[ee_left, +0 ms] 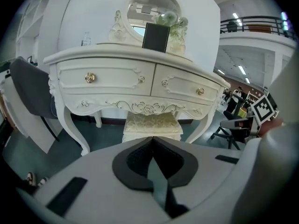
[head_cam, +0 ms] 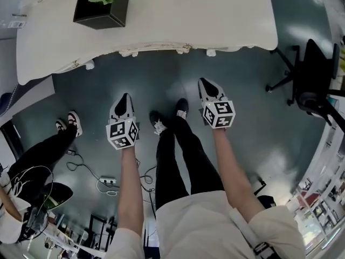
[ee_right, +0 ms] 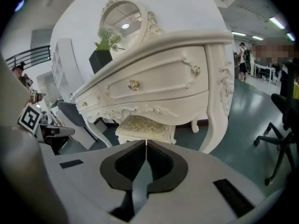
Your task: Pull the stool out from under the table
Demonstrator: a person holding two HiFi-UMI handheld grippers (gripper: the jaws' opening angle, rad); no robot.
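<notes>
1. Left claw (ee_left: pixel 152 140) fills the bottom of the view, with its jaws pressed together and nothing between them.
2. Straight ahead stands an ornate white surface (ee_left: pixel 140 73) with curved legs and two drawers, each with a gold knob (ee_left: pixel 90 77).
3. Stool (ee_left: pixel 152 125) has a cream patterned cushion and is tucked under the surface between the front legs. It shows just above the claw tips and does not touch them.
4. On top are an oval mirror (ee_left: pixel 153 6) and, in front of it, a black planter (ee_left: pixel 155 36) with a pale plant.
5. Sides: a grey chair (ee_left: pixel 28 92) at left and a dark office chair (ee_left: pixel 233 125) at right, both on the teal floor (ee_left: pixel 28 148).
</notes>
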